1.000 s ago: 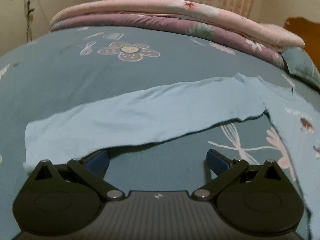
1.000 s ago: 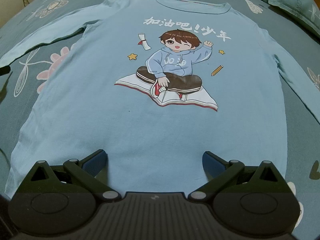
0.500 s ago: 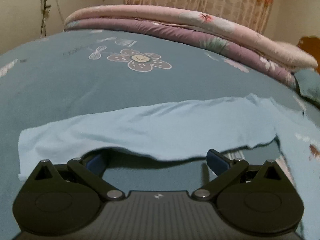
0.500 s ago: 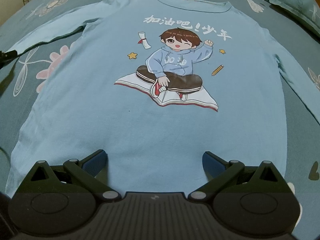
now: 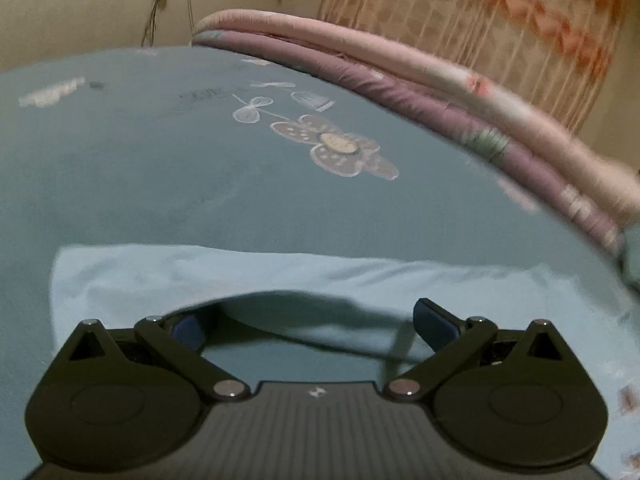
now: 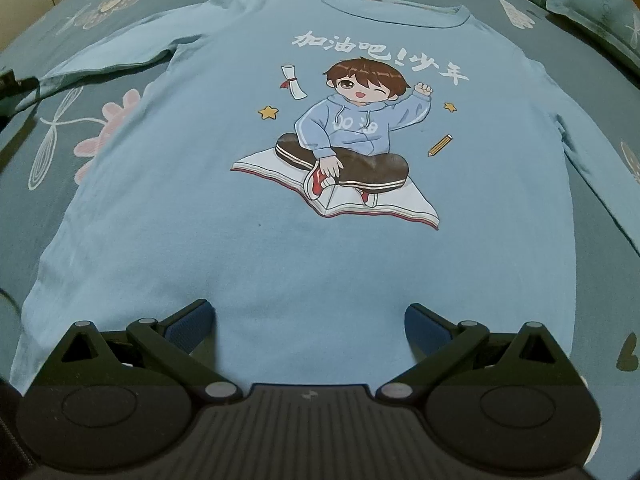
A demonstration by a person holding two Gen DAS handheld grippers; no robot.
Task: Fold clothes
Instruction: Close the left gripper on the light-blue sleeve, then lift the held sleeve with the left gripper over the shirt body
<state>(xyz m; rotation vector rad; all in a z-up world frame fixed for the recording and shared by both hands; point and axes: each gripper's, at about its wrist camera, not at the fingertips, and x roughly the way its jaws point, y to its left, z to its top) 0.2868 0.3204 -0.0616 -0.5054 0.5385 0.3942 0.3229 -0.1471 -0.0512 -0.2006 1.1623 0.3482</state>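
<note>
A teal bedsheet (image 5: 140, 168) printed with flowers covers the bed. A folded pink and purple quilt (image 5: 460, 92) lies along its far edge, below a fringed curtain (image 5: 460, 20).

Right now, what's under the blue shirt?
The shirt lies flat on a teal floral bedsheet; flower prints show beside it. Whatever lies beneath its body is covered.
</note>
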